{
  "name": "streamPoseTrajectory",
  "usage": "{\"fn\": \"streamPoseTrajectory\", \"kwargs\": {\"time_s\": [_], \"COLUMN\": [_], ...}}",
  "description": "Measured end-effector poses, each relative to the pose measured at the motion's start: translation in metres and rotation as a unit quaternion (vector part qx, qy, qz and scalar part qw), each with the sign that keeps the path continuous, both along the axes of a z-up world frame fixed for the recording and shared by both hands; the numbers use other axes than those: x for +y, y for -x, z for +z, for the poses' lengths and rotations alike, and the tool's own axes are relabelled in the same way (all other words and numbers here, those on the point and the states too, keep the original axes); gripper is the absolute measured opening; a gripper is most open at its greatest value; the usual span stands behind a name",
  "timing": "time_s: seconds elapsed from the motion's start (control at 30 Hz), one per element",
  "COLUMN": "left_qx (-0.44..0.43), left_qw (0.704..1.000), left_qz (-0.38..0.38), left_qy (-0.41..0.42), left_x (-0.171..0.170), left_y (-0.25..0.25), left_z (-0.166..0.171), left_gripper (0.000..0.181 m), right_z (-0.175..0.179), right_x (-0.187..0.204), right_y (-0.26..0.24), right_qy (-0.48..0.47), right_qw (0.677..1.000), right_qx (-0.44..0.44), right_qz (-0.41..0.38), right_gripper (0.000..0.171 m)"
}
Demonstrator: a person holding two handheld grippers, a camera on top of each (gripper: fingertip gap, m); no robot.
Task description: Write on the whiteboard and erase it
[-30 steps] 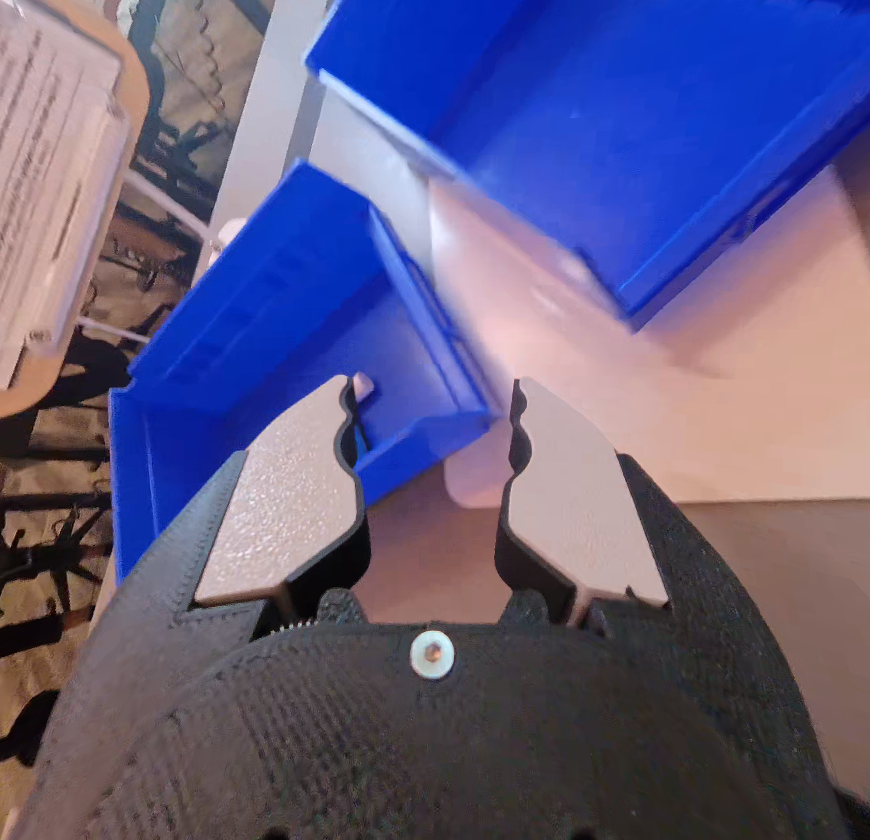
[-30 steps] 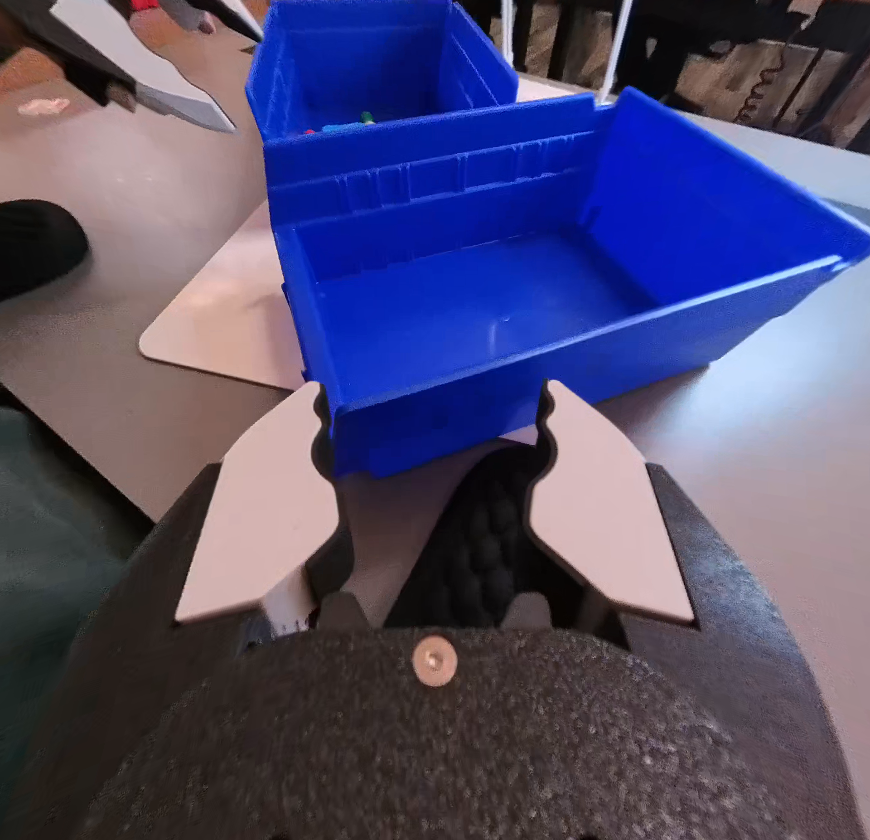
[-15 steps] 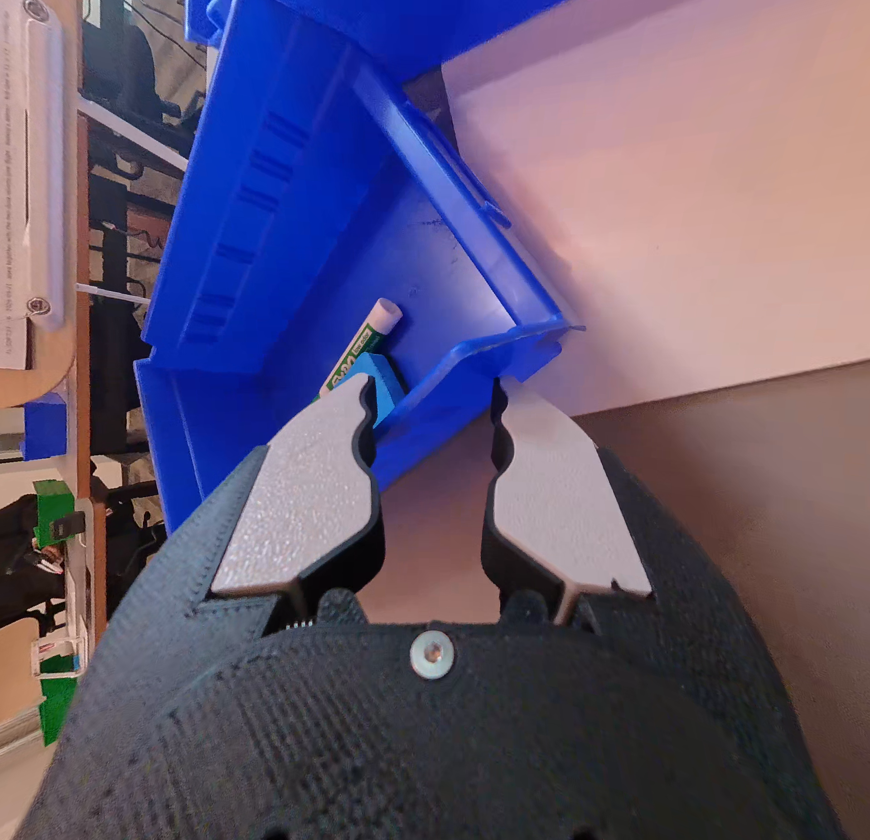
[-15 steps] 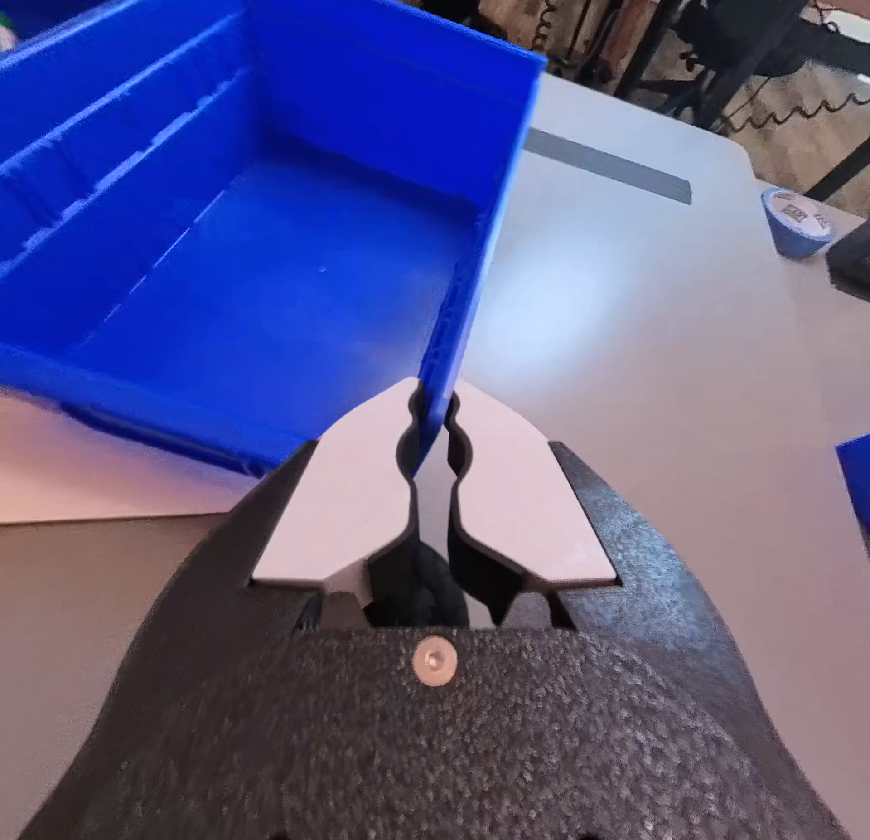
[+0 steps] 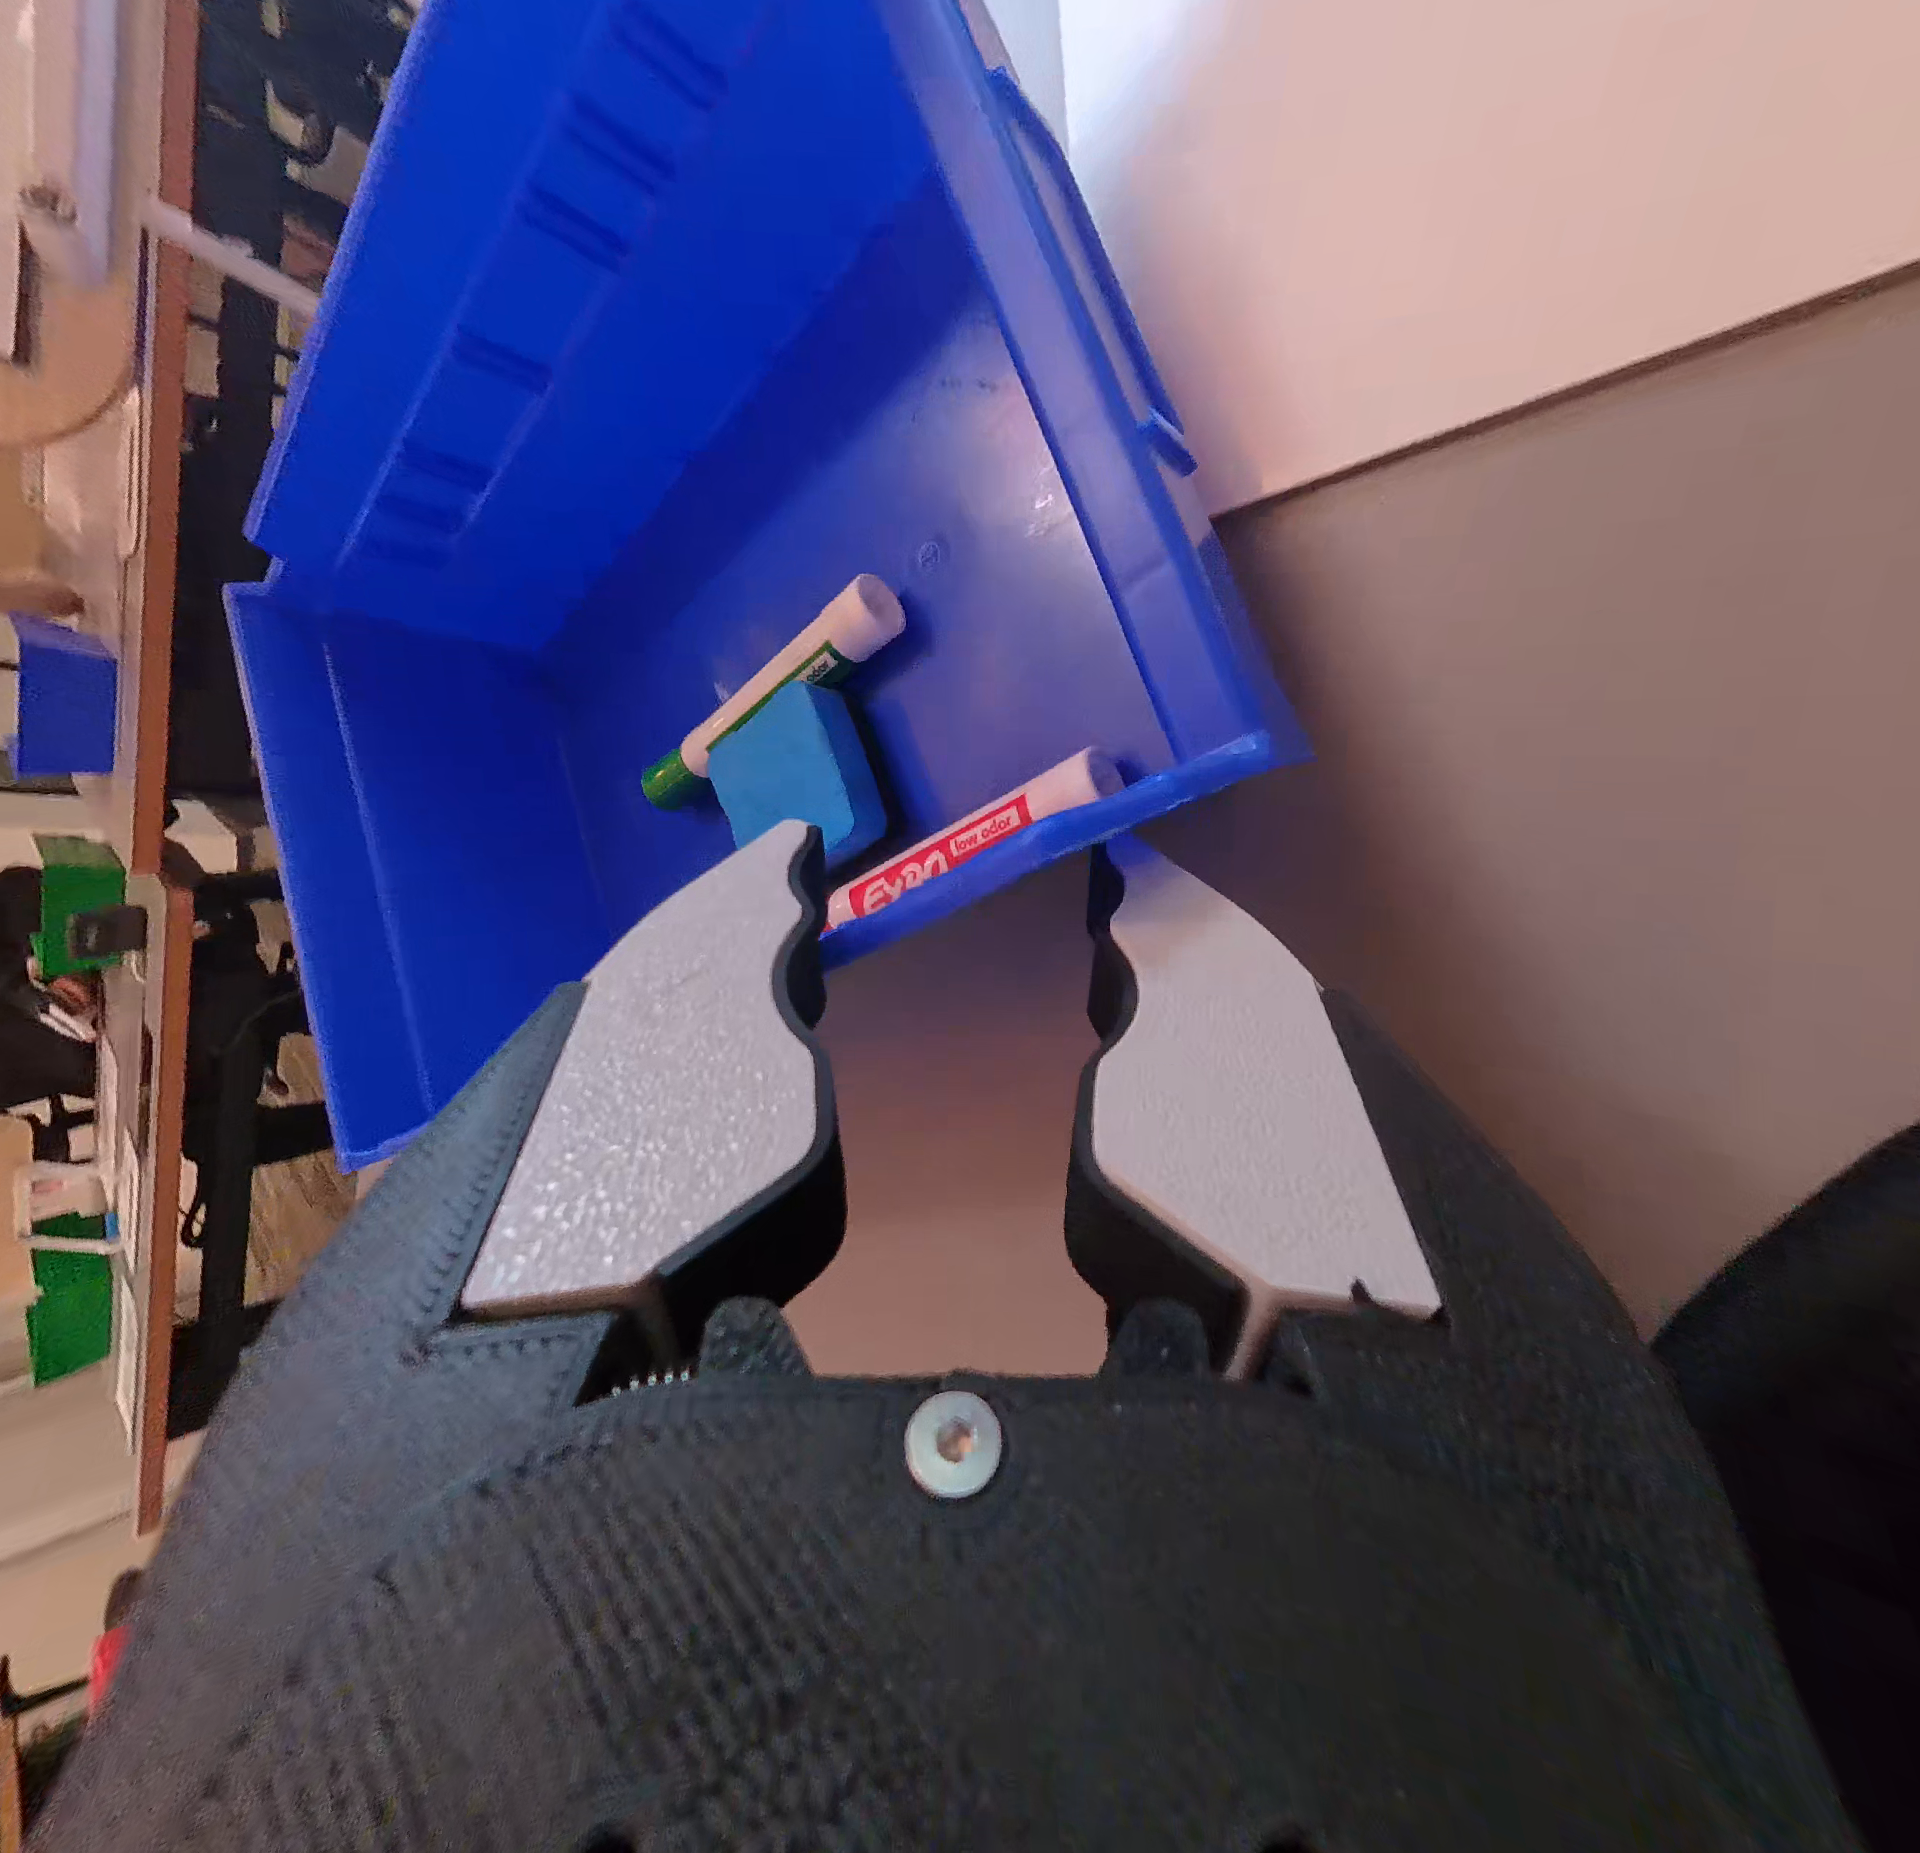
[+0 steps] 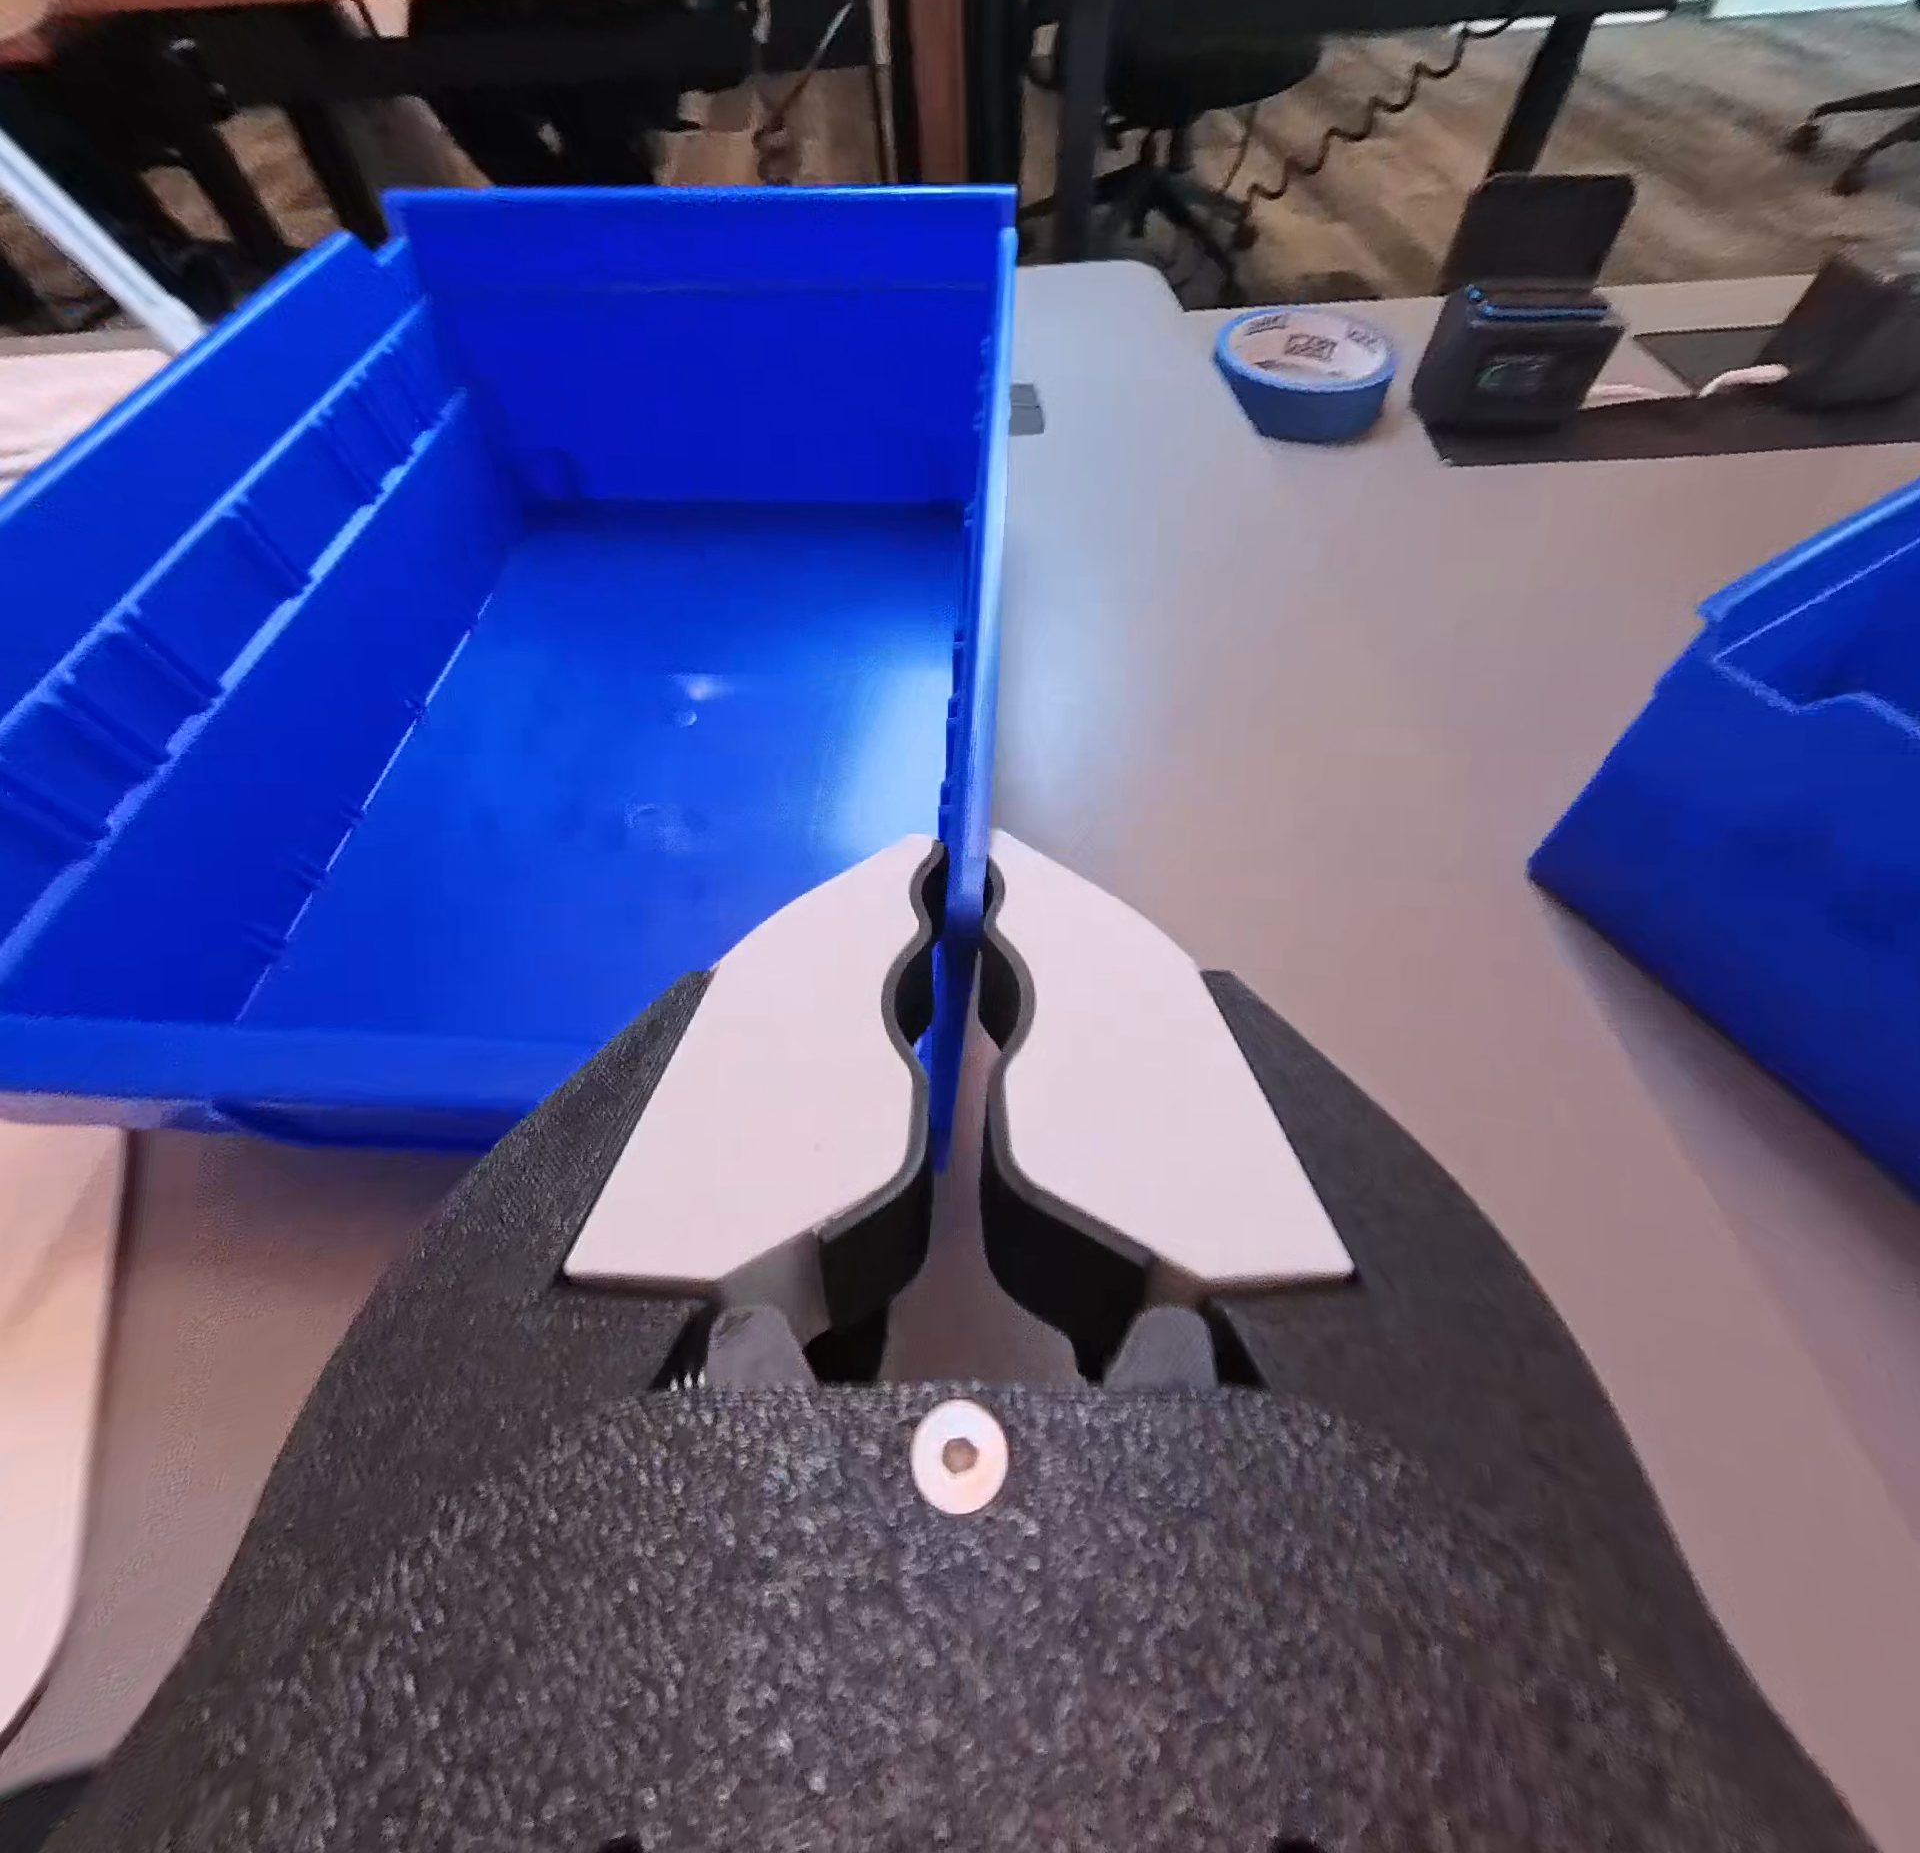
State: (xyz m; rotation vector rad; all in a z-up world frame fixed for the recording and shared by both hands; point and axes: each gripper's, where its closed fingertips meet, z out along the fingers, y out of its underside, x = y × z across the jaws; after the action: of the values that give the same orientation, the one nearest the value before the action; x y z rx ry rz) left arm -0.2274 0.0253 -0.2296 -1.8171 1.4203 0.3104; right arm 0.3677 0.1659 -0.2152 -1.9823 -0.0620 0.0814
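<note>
In the left wrist view a blue bin (image 5: 499,868) fills the left and middle. On its floor lie a green marker (image 5: 774,686), a blue eraser (image 5: 798,777) touching it, and a red marker (image 5: 966,847) against the bin's low front lip. That lip stands between the left gripper (image 5: 951,858) and the markers. The whiteboard (image 5: 1455,193) lies to the right on the grey table (image 5: 1610,712), the bin's corner over its edge. The left gripper is open about halfway and holds nothing, its left finger over the bin's rim.

In the right wrist view an empty bin (image 6: 582,723) sits at left, partly on the whiteboard (image 6: 52,1388). A tape roll (image 6: 1307,369), a dark box (image 6: 1517,349) and a third bin (image 6: 1766,816) stand well apart at right. The right gripper (image 6: 964,858) is clamped on the empty bin's right wall.
</note>
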Motion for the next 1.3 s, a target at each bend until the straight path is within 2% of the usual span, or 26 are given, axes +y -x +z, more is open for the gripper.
{"fn": "streamPoseTrajectory", "kwargs": {"time_s": [0.17,0.2,0.3,0.4,0.6,0.7,0.77,0.83,0.87,0.93,1.0,1.03,1.1,1.17,1.2,1.3], "left_qx": [-0.004,-0.006,-0.004,-0.004,0.007,-0.014,-0.060,-0.140,-0.170,-0.253,-0.373,-0.387,-0.361,-0.323,-0.325,-0.326], "left_qw": [0.999,0.998,0.996,0.996,0.994,0.990,0.986,0.974,0.962,0.915,0.860,0.847,0.843,0.848,0.850,0.856], "left_qz": [0.051,0.061,0.086,0.085,0.108,0.137,0.156,0.174,0.212,0.314,0.346,0.363,0.397,0.415,0.410,0.398], "left_qy": [-0.004,-0.004,-0.004,-0.011,-0.026,-0.027,-0.026,-0.022,-0.020,-0.022,-0.027,-0.031,-0.048,-0.058,-0.056,-0.045], "left_x": [-0.003,-0.002,-0.001,0.000,0.000,-0.012,-0.026,-0.041,-0.046,-0.052,-0.049,-0.042,-0.025,-0.017,-0.015,-0.018], "left_y": [0.030,0.037,0.061,0.081,0.123,0.142,0.146,0.136,0.137,0.140,0.123,0.119,0.122,0.134,0.135,0.148], "left_z": [0.000,0.000,0.000,0.001,0.004,0.008,0.016,0.028,0.032,0.035,0.039,0.036,0.026,0.016,0.014,0.012], "left_gripper": [0.049,0.049,0.049,0.050,0.054,0.057,0.056,0.059,0.060,0.064,0.066,0.071,0.076,0.055,0.057,0.046], "right_z": [0.000,0.002,0.013,0.036,0.066,0.066,0.058,0.049,0.044,0.033,0.024,0.020,0.012,0.006,0.003,-0.005], "right_x": [0.025,0.026,0.022,0.009,-0.022,-0.035,-0.041,-0.042,-0.041,-0.037,-0.034,-0.032,-0.031,-0.034,-0.036,-0.040], "right_y": [0.005,0.010,0.018,0.028,0.094,0.135,0.160,0.181,0.190,0.207,0.223,0.230,0.241,0.247,0.248,0.242], "right_qy": [-0.009,-0.012,-0.031,-0.069,-0.124,-0.126,-0.113,-0.109,-0.105,-0.095,-0.089,-0.085,-0.077,-0.071,-0.072,-0.074], "right_qw": [0.999,0.999,0.999,0.996,0.978,0.963,0.951,0.940,0.935,0.929,0.924,0.922,0.918,0.913,0.911,0.909], "right_qx": [-0.031,-0.032,-0.028,-0.049,-0.106,-0.127,-0.143,-0.162,-0.171,-0.179,-0.174,-0.171,-0.170,-0.173,-0.177,-0.181], "right_qz": [-0.021,-0.016,-0.007,0.010,0.126,0.203,0.248,0.280,0.291,0.311,0.329,0.337,0.351,0.362,0.364,0.367], "right_gripper": [0.007,0.019,0.040,0.043,0.043,0.042,0.042,0.042,0.042,0.042,0.042,0.042,0.042,0.041,0.040,0.037]}}
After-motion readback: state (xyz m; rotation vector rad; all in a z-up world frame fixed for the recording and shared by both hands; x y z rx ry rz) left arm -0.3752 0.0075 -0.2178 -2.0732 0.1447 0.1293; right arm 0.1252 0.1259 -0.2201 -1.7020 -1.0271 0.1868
